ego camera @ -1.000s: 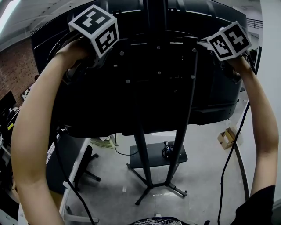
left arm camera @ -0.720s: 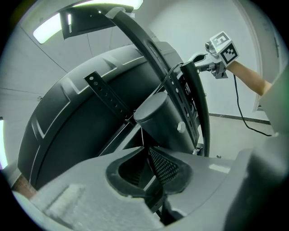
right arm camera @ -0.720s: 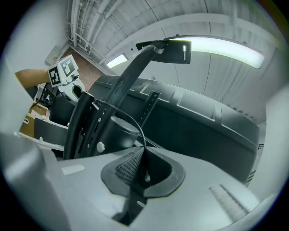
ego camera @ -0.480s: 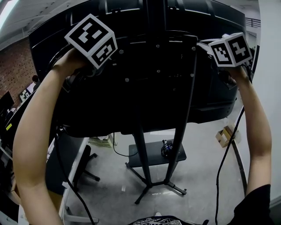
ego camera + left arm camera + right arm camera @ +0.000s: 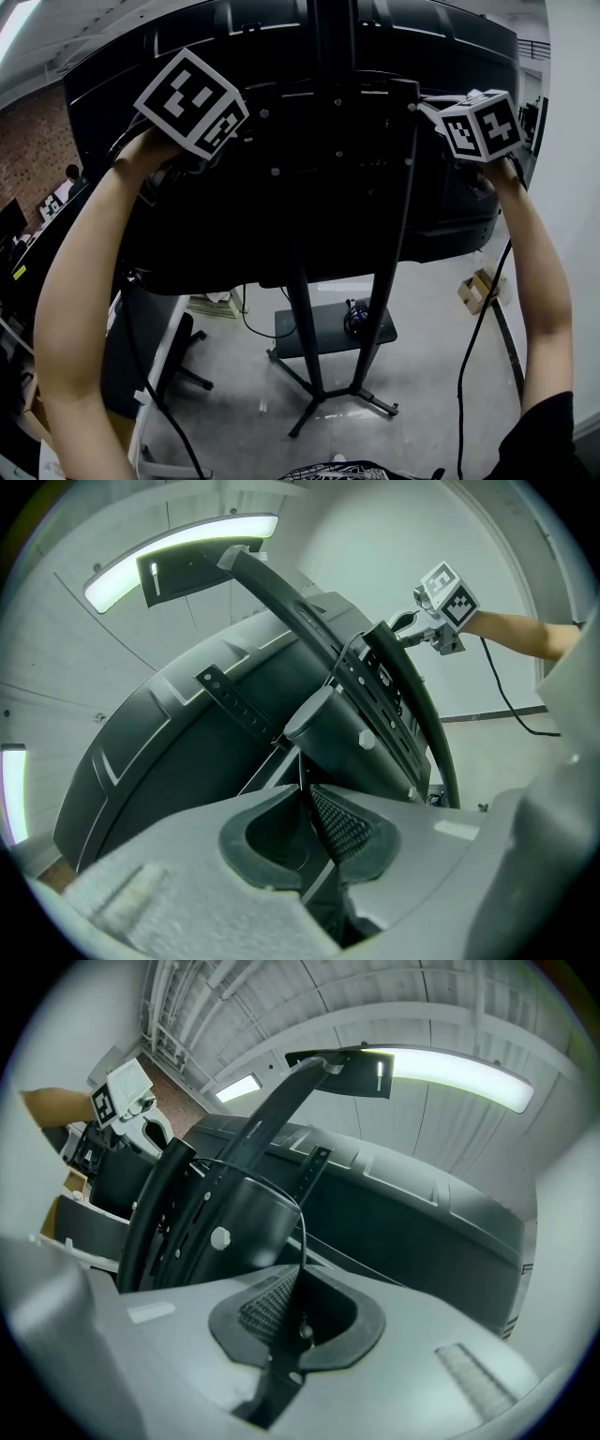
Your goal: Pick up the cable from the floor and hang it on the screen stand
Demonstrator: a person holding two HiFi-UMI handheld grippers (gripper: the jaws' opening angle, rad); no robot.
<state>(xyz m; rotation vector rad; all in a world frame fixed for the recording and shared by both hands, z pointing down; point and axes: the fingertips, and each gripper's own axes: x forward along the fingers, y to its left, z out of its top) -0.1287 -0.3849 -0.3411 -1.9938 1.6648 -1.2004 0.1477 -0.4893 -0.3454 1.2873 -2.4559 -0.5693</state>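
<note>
Grey plastic fills the bottom of both gripper views. The left tongs [image 5: 305, 803] are nearly together, and a thin dark line that looks like the cable [image 5: 301, 766] rises from the slit between their pads. The right tongs [image 5: 295, 1312] are closed on the same cable, which climbs from them and curves toward the upper left, over the black bracket [image 5: 187, 1213] on the back of the screen [image 5: 422, 1213].

Both arms are raised high at the screen's rear. This is probably so the stretch of cable between the two grips can be laid over the bracket and stay there.

The head view hides both pairs of jaws behind the hands and the marker cubes [image 5: 192, 103]. It alone shows the loose length of cable dropping from the right hand down the right edge of the frame toward the floor [image 5: 431, 375]. It also shows the screen stand [image 5: 305, 347] below centre, with its splayed feet. The left gripper view alone looks across the screen's back to the other gripper at upper right, with the cable hanging from it.

Farther off, a cardboard box [image 5: 473, 291] sits on the floor at right.
</note>
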